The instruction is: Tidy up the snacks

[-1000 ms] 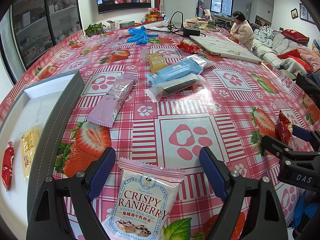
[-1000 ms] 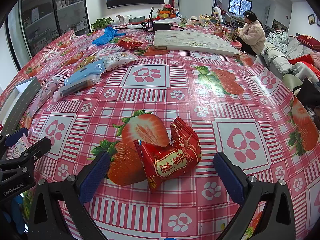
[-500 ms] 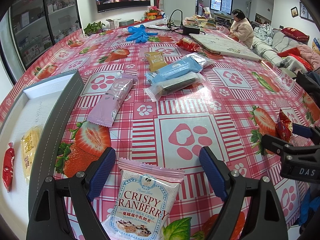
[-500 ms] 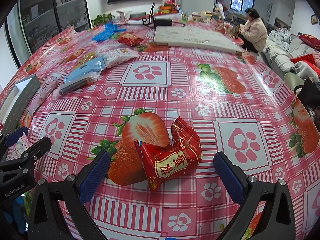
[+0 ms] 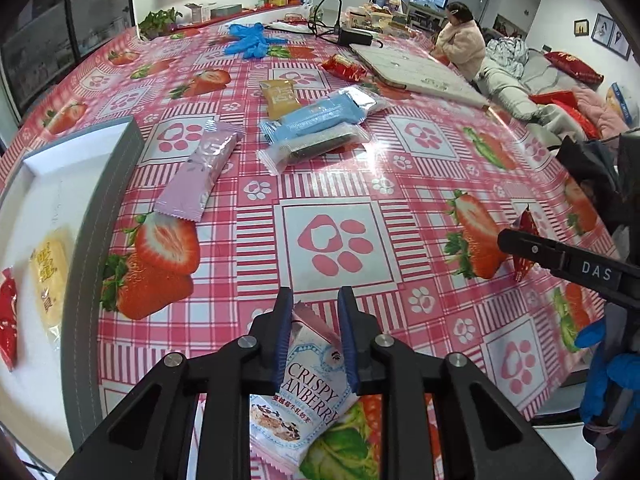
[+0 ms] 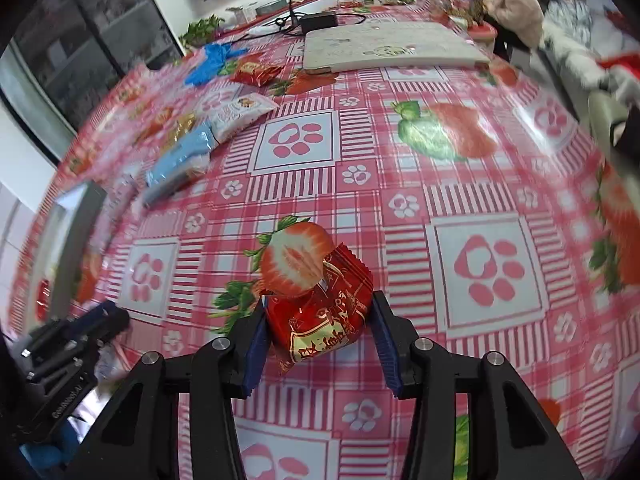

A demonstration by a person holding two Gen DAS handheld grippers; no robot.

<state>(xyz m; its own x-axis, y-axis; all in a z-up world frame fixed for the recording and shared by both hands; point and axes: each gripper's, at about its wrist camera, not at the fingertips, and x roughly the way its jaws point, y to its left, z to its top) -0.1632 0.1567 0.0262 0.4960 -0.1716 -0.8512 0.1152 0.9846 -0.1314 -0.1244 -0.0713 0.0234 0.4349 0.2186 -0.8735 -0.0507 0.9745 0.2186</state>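
Now I have a snack in each claw. My left claw [image 5: 314, 322] is pinched tight on the white cranberry crisp packet [image 5: 306, 392], near its top edge, so the packet hangs between the two blue pads and crumples a bit. I hold it there because the top seam is thin and easy to squeeze.

My right claw [image 6: 320, 344] is closing on the red candy packet [image 6: 320, 320]. The packet sits right between the pads and puffs up in the middle. The left pad touches it; at the right pad I cannot tell. I think I hold it by its fat middle because it is a small, puffy bag.

Both snacks are low down, close over the worktop [image 5: 400, 184] with the strawberry cloth. The grey tray [image 5: 96, 216] is off to my left, with a yellow snack [image 5: 50, 276] and a red snack [image 5: 8, 320] already inside. I think my two snacks go there too. More packets still lie further away on the cloth.
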